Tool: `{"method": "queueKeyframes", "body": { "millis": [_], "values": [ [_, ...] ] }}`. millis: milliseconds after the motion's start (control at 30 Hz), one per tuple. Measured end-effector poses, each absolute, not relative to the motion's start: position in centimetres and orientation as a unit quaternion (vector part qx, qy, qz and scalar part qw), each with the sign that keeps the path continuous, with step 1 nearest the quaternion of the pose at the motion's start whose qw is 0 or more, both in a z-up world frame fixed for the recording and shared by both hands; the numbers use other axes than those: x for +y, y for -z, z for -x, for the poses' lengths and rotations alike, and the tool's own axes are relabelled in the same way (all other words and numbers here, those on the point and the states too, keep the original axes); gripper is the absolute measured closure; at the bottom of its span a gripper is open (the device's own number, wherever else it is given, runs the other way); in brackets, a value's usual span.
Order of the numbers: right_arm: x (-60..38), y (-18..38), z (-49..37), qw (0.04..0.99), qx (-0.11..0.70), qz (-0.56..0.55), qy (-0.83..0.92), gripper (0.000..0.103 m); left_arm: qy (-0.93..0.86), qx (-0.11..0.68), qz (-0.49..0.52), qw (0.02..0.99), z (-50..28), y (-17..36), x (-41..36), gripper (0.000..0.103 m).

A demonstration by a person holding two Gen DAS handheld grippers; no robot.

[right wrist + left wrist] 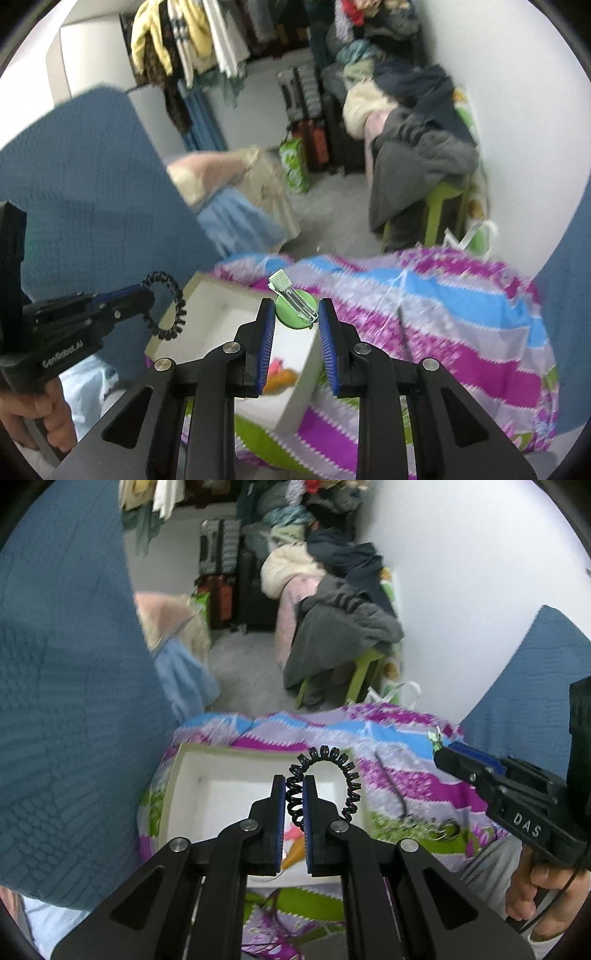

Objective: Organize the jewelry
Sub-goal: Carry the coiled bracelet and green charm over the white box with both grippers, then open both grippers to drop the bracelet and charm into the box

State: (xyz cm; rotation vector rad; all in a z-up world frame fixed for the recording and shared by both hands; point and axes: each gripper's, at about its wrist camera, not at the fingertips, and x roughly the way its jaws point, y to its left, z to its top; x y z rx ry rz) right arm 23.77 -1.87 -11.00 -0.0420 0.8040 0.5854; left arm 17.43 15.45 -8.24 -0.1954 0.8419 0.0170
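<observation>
A cluttered room is seen in the background, with a heap of clothes [332,602] piled on a green stool against a white wall and suitcases [218,576] stood on the grey floor. In front, a bed is covered by a striped bedspread [413,775] in purple, blue and green, and a white box [207,794] is set on it; all else is placed here relative to that box. Over the box's far right corner the left gripper [294,786] is held, its jaws clenched on a black coiled hair tie [343,771], whose loop is arched up and to the right of the jaws. In the right wrist view the right gripper [296,314] is held over the box's right edge, its jaws grasping a round green hair clip [293,312] with a metal clasp that juts up beyond the fingertips. Inside the box, at its near end, pink and orange items [280,373] are glimpsed, too blurred to be identified. A dark thin stick-like object [391,790] is seen lying on the bedspread to the right of the box. Each gripper handle is held by a hand [539,890].
</observation>
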Motion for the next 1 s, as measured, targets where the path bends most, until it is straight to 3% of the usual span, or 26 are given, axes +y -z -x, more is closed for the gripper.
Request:
{"method": "queueKeyframes", "body": {
  "millis": [333, 633, 767, 800, 900, 1000],
  "values": [
    [2.8, 17.8, -23.1, 0.84, 0.449, 0.064, -0.298, 0.081, -0.024, 0.466, 0.136, 0.874, -17.6, 16.2, 19.1, 0.095],
    [3.9, 20.2, -23.3, 0.823, 0.474, 0.076, -0.305, 0.08, -0.026, 0.49, 0.158, 0.857, -17.8, 19.4, 19.7, 0.094],
    [3.5, 19.8, -23.5, 0.822, 0.472, 0.064, -0.313, 0.073, -0.024, 0.49, 0.158, 0.857, -18.0, 19.1, 19.6, 0.094],
    [3.2, 19.4, -23.6, 0.823, 0.469, 0.061, -0.314, 0.072, -0.024, 0.491, 0.156, 0.857, -18.1, 19.0, 19.6, 0.089],
    [2.2, 18.1, -23.6, 0.831, 0.456, 0.055, -0.314, 0.07, -0.024, 0.482, 0.157, 0.861, -18.2, 18.2, 19.0, 0.056],
    [0.5, 16.4, -23.6, 0.843, 0.438, 0.044, -0.309, 0.066, -0.017, 0.465, 0.15, 0.872, -18.0, 16.7, 18.0, 0.055]
  ]
}}
